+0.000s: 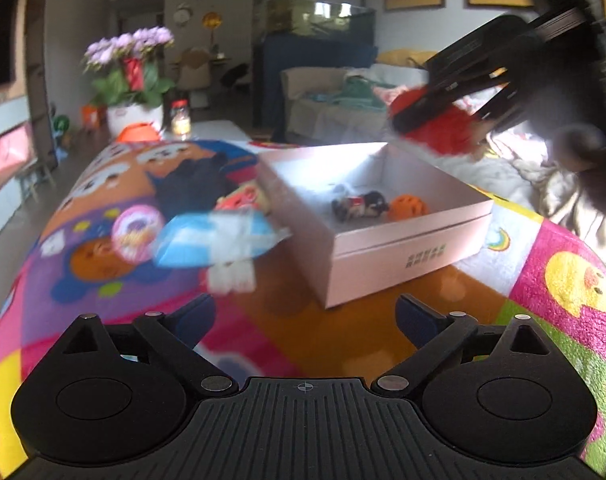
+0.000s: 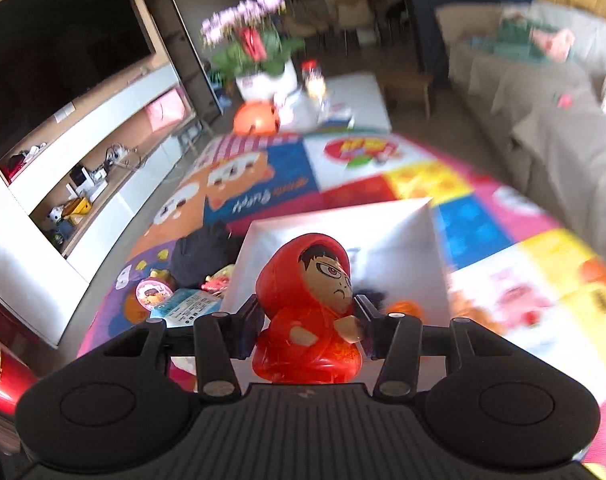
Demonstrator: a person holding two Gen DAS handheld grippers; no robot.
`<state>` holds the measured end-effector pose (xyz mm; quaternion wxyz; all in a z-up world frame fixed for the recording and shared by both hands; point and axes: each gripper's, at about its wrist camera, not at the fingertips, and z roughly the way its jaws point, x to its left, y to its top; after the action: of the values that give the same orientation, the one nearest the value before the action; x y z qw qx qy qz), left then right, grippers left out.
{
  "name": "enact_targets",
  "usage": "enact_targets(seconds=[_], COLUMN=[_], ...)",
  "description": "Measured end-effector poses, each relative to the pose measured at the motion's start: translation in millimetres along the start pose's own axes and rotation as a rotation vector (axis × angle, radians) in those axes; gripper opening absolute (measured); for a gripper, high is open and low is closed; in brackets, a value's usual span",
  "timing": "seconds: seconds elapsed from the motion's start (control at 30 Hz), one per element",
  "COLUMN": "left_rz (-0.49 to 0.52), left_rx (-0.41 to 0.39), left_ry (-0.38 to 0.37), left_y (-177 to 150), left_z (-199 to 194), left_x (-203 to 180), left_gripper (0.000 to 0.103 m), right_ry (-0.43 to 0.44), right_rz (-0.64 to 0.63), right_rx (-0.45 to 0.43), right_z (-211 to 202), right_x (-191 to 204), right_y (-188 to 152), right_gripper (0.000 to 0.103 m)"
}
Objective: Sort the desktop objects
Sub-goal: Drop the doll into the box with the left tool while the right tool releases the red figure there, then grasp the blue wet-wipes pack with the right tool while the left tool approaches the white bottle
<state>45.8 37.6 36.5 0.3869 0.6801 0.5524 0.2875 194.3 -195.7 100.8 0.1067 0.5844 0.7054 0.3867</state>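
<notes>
My right gripper [image 2: 309, 320] is shut on a red hooded figurine [image 2: 311, 312], held upright above the open white box [image 2: 343, 224]. In the left wrist view the same figurine [image 1: 443, 128] hangs over the far right corner of the box [image 1: 411, 240]. Inside the box lie a small dark toy [image 1: 359, 204] and an orange ball [image 1: 409, 208]. My left gripper [image 1: 306, 316] is open with nothing between its fingers, low over the mat in front of the box. Left of the box lie a blue and white packet [image 1: 215, 240], a pink round tin [image 1: 137, 232], a black cloth [image 1: 195, 184] and an orange-pink toy [image 1: 243, 200].
A bright cartoon mat [image 1: 383, 320] covers the surface. Beyond its far end stand a flower pot [image 1: 133, 116], a jar [image 1: 181, 118] and an orange bowl [image 1: 139, 133]. A sofa [image 2: 543, 128] runs along the right, and a TV cabinet [image 2: 83, 152] along the left.
</notes>
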Motion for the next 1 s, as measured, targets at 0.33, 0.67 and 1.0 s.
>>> enact_targets(seconds=[0.33, 0.67, 1.0], left_rz=[-0.041, -0.122, -0.134], left_rx=[0.011, 0.026, 0.026], left_ry=[0.171, 0.293, 0.203], left_y=[-19, -25, -39], left_z=[-2, -26, -49], left_x=[38, 86, 79], left_gripper=[0.101, 0.102, 0.102], right_ry=[-0.038, -0.096, -0.104], right_rz=[-0.186, -0.729, -0.636], right_rx=[-0.021, 0.006, 0.191], right_z=[35, 91, 145], right_x=[57, 185, 200], right_y=[-20, -63, -52], right_gripper=[0.064, 0.073, 0.058])
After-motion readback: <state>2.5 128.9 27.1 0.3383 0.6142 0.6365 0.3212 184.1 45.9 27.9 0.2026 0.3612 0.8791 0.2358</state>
